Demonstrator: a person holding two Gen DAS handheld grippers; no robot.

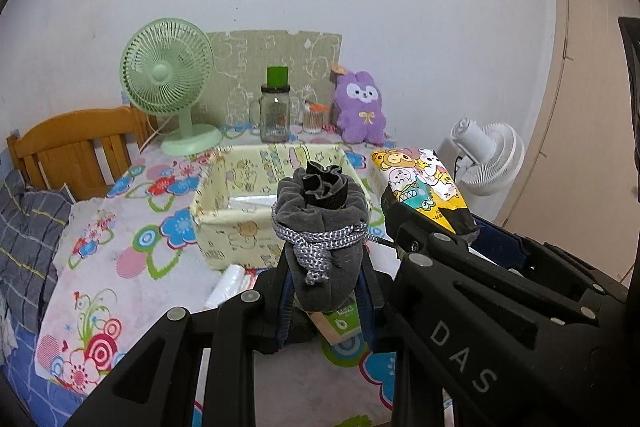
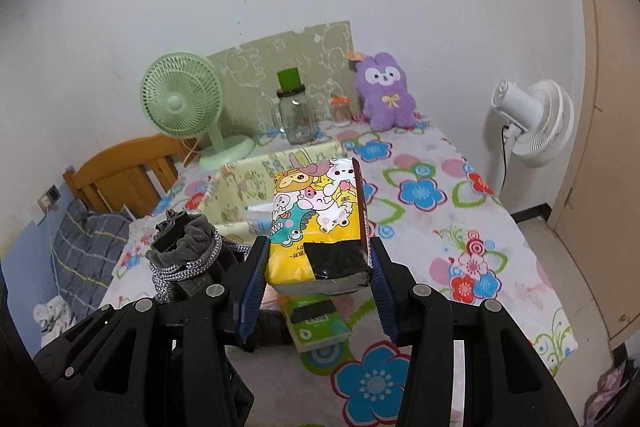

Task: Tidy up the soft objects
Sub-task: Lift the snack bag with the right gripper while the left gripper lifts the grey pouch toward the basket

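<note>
1. Floral tablecloth [image 2: 460, 163]; yellow basket [image 1: 240, 231] mid-table, green fan [image 1: 168, 75] behind.
2. Left gripper [image 1: 326, 291] clamps grey pouch [image 1: 320, 223], held above the table before the basket.
3. Right gripper [image 2: 318, 291] clamps cartoon tissue pack [image 2: 316, 211], just beside the pouch.

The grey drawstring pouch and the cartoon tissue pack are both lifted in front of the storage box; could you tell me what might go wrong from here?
1. The left gripper pinches only the lower end of the grey drawstring pouch, so the soft pouch may flop or slip.
2. The right gripper holds the cartoon tissue pack by its near end; the slick wrapper could slide out.
3. Both loads hang close together, so they may collide over the storage box.
</note>
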